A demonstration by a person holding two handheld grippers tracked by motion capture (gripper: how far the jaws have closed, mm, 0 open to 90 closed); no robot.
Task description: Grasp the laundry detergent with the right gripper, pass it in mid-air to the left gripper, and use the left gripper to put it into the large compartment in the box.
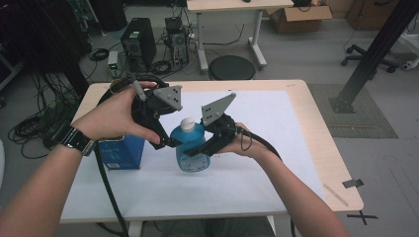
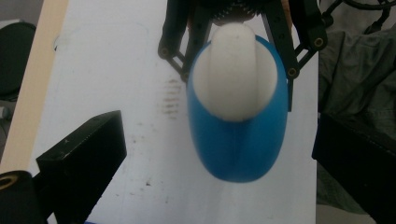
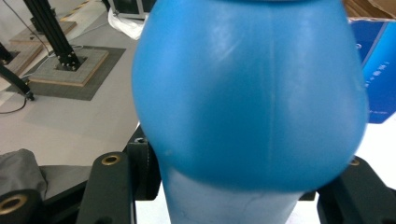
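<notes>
Right gripper (image 1: 200, 148) is clamping the blue bottle (image 1: 190, 148) upright above the table (image 1: 296, 148), steadying it while the left gripper (image 1: 170, 143), jaws spread wide, is hovering near its white cap (image 1: 187, 124).

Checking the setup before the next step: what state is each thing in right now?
Blue bottle: upright, white cap on, clamped low on its body.
Right claw: shut on the blue bottle.
Left claw: open, beside the bottle.
Blue box: upright on the table, untouched.
</notes>
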